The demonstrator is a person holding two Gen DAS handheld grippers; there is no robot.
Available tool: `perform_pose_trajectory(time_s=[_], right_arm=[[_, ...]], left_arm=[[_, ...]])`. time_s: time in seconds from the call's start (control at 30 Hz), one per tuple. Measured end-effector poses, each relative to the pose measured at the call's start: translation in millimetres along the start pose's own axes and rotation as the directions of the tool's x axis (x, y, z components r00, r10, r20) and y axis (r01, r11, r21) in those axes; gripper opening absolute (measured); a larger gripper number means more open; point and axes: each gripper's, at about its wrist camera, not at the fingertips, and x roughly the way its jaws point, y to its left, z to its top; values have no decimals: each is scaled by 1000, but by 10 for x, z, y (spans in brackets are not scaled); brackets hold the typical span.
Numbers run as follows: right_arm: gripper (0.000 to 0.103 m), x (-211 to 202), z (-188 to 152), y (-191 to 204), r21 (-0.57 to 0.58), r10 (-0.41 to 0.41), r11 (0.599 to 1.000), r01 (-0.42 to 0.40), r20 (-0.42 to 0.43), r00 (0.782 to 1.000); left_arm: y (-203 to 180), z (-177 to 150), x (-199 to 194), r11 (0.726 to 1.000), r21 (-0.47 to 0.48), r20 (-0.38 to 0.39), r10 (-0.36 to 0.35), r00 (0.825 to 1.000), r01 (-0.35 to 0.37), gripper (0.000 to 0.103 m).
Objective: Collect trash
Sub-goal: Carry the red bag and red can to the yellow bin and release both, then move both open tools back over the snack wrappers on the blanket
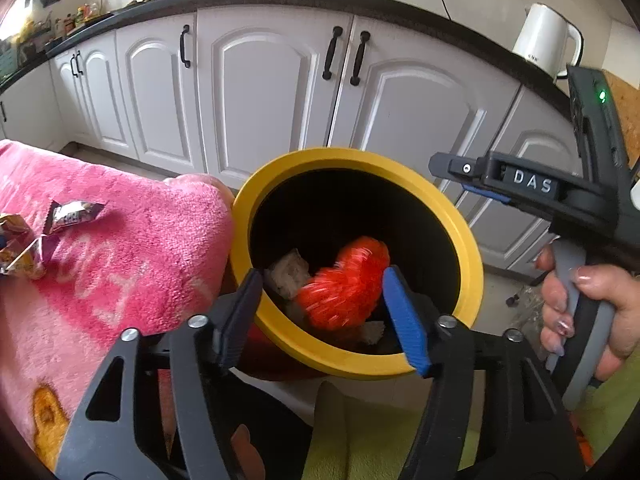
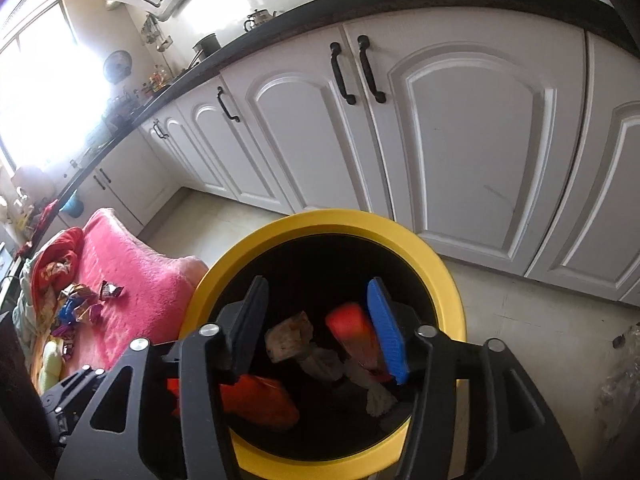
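Both tongs (image 1: 320, 312) (image 2: 316, 328) gape over the yellow-rimmed bin (image 2: 224, 276).

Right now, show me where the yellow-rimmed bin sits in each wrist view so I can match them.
Left wrist: the yellow-rimmed bin is centre-right, tilted, its mouth behind the open left gripper.
Right wrist: the bin fills the lower centre, seen from above, behind the open right gripper.
Shared landmark: the pink blanket lies left of the bin in both.
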Motion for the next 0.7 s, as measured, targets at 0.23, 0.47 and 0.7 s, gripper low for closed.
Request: perform_pose_trajectory(time_s=[0.23,0.47,0.7], right_arm=[[67,-81,2,20,-3,-36,999,36,34,999],[75,-179,-7,109,-22,-57,998,58,69,996],[77,-308,-30,265,-53,-37,998,43,107,994]], left_arm=[[51,21,-211,1000,-17,62,17,998,-16,90],[169,33,-445,997,-55,106,59,993,-54,92],[344,38,-690,990,-107,144,109,984,-94,92]])
